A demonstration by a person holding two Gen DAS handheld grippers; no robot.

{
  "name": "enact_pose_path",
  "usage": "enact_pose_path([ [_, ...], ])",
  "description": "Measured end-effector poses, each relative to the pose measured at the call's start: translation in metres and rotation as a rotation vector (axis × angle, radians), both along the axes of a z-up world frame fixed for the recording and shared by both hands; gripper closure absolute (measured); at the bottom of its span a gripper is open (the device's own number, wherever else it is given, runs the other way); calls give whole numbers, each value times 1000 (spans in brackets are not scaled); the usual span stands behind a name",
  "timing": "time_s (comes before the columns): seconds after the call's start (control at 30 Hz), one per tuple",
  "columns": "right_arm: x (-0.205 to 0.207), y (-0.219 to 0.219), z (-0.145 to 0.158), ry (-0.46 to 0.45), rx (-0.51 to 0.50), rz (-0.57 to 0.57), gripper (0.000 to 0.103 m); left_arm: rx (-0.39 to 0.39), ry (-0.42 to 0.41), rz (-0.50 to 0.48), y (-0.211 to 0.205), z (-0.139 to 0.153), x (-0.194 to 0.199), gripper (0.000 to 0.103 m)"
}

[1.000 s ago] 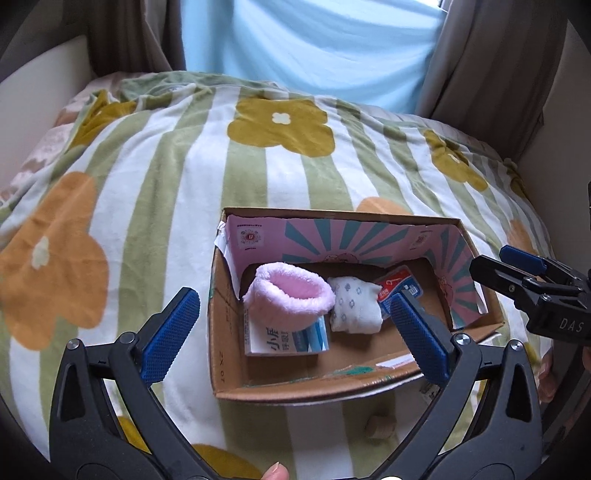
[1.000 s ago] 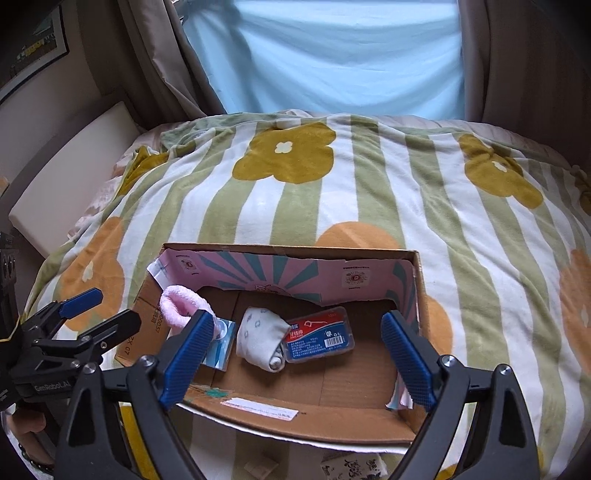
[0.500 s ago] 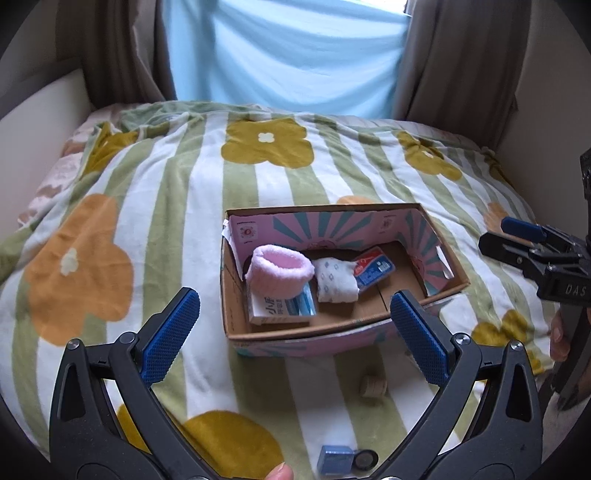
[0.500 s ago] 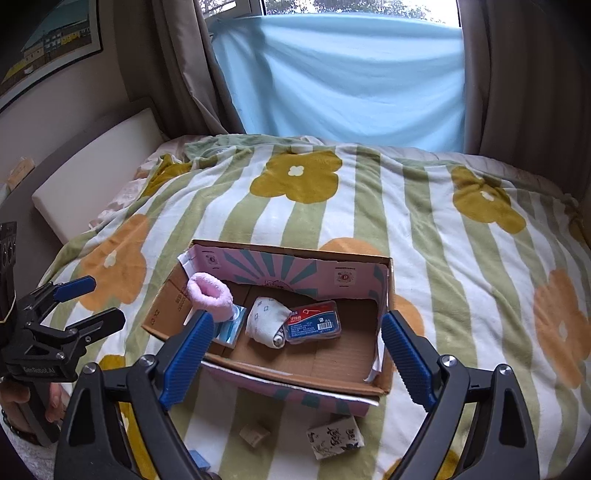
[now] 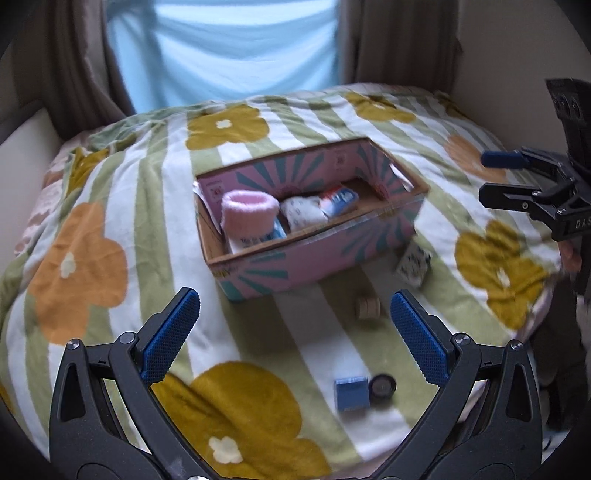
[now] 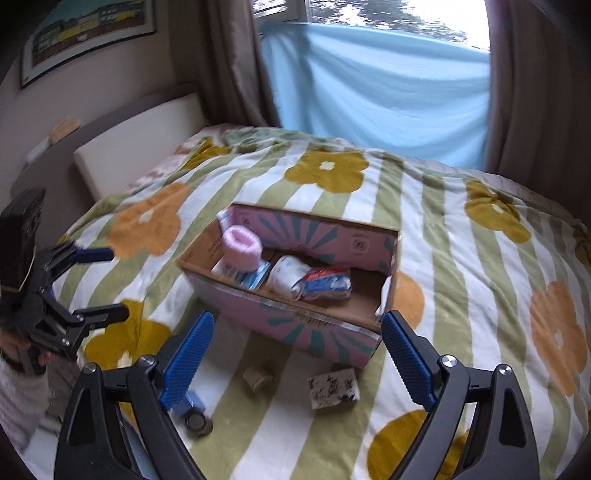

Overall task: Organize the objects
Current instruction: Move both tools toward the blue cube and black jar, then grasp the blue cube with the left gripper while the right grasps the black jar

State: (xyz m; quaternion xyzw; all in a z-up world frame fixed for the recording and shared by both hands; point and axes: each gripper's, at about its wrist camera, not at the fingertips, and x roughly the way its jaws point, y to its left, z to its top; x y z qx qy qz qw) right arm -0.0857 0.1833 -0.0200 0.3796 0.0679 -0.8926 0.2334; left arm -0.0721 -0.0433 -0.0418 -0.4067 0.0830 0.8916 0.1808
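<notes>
A bedroom in a home.

A bed (image 6: 461, 258) fills the room, spread with a soft blanket (image 5: 110, 206) of green and white stripes and big yellow and orange flowers. Beyond the bed's far edge, brown curtains (image 6: 229, 62) frame a window (image 6: 369, 14) half covered by a light blue cloth (image 6: 376, 96). A padded cream headboard (image 6: 140, 147) runs along the bed's left edge, and a framed picture (image 6: 85, 33) hangs on the wall above it.
</notes>
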Motion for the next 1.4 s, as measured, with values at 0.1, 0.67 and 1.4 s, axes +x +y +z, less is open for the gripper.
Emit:
enact_pose_path([
  [0.1, 20, -9, -24, -12, 51, 96, 12, -42, -14, -92, 2, -18, 16, 0],
  [0.67, 65, -72, -148, -180, 107, 422, 13, -139, -155, -512, 27, -146, 46, 0],
  [1.4, 47, -106, -193, -297, 137, 564, 53, -151, -158, -653, 35, -180, 35, 22],
])
